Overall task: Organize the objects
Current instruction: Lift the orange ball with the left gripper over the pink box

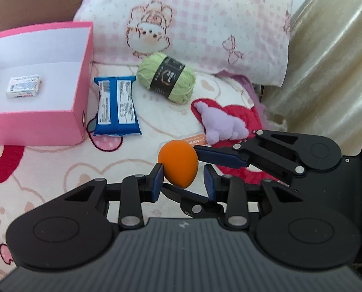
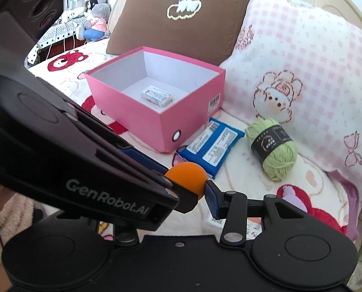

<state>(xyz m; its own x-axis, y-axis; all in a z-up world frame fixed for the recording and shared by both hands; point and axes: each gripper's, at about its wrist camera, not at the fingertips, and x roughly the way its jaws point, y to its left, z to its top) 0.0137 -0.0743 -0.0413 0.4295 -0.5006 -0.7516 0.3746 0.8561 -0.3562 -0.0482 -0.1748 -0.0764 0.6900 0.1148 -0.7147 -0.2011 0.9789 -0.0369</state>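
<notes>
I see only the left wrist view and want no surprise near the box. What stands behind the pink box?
Observer: A brown pillow with a white cloud stitched on it leans there.
Operator: Is any mark on the box side by the blue packet?
Observer: Yes, a barcode sticker near its top edge.
Operator: And further left, beyond the bed?
Observer: A grey stuffed toy sits on a patterned cloth.

Both wrist fisheyes look steeply down along their own jaws from close above the bed, sharing the egg-shaped orange foam ball (image 1: 178,163) and open pink cardboard box (image 2: 192,131).
</notes>
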